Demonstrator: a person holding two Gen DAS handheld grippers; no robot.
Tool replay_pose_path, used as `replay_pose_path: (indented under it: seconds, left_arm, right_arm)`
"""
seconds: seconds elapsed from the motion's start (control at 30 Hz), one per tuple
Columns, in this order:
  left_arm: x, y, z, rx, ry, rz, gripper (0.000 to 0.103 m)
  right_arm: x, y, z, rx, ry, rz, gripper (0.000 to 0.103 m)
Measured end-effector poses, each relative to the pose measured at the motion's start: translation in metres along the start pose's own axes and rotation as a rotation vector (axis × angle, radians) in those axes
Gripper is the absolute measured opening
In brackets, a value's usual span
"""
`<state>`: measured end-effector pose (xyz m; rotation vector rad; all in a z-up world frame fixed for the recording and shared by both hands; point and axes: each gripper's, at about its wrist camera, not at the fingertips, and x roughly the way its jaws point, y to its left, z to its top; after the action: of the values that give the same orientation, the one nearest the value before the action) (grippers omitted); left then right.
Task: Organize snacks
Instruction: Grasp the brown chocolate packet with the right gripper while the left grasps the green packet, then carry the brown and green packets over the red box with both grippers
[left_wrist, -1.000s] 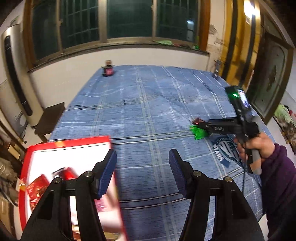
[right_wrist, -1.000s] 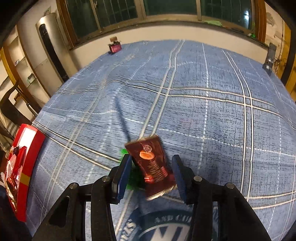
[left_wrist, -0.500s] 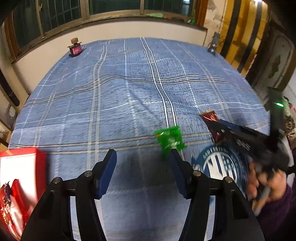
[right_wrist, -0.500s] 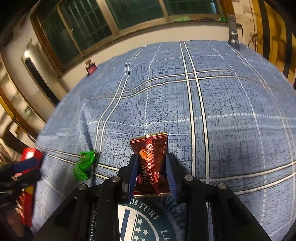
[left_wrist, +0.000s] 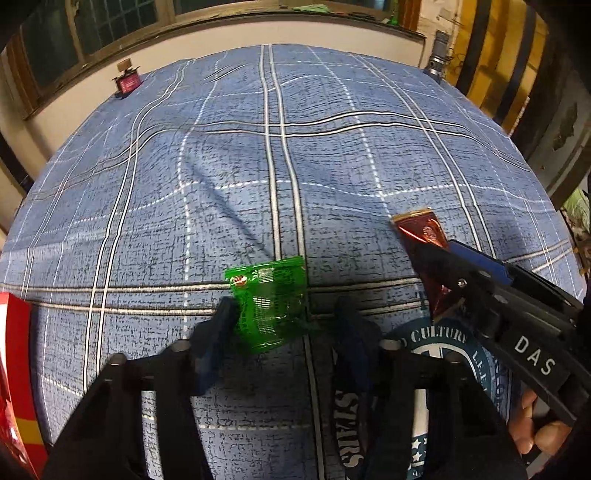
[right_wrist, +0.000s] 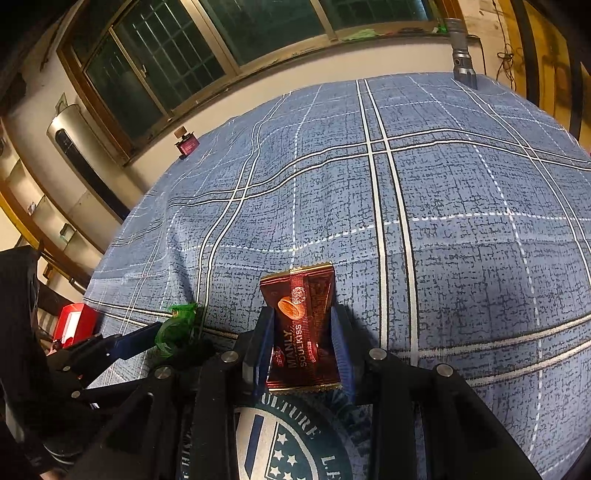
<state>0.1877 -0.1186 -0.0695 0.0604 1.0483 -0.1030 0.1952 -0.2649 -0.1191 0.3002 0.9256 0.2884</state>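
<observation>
Blue plaid bedspread (left_wrist: 332, 177); green packet (left_wrist: 269, 302), pink bottle (left_wrist: 127, 82) on it.

left wrist: steep down, close over bedspread (left_wrist: 332, 177) | right wrist: likewise | shared: green packet (left_wrist: 269, 302)

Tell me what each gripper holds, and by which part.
Right gripper: brown snack packet, clamped across its long side edges. Left gripper: closing around green packet, right pad not yet touching.
</observation>
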Motion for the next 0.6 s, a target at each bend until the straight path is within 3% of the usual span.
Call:
replay_pose_path:
  seconds: [0.27,0.43,0.6]
  left_arm:
    - [-0.014,0.007,-0.012,0.048,-0.025,0.016,0.038]
    - [-0.047,0.024,-0.023,0.081,-0.107,0.077,0.038]
    - [-0.092,0.046,-0.046,0.088,-0.2,0.103,0.038]
  right_arm:
    - [-0.001,0.006,0.0,-0.037,-0.001,-0.029,0.03]
    - [-0.005,0.003,0.002,0.012,0.013,0.003,0.03]
    - [-0.032,0.012,-0.001,0.055,0.019,0.095,0.03]
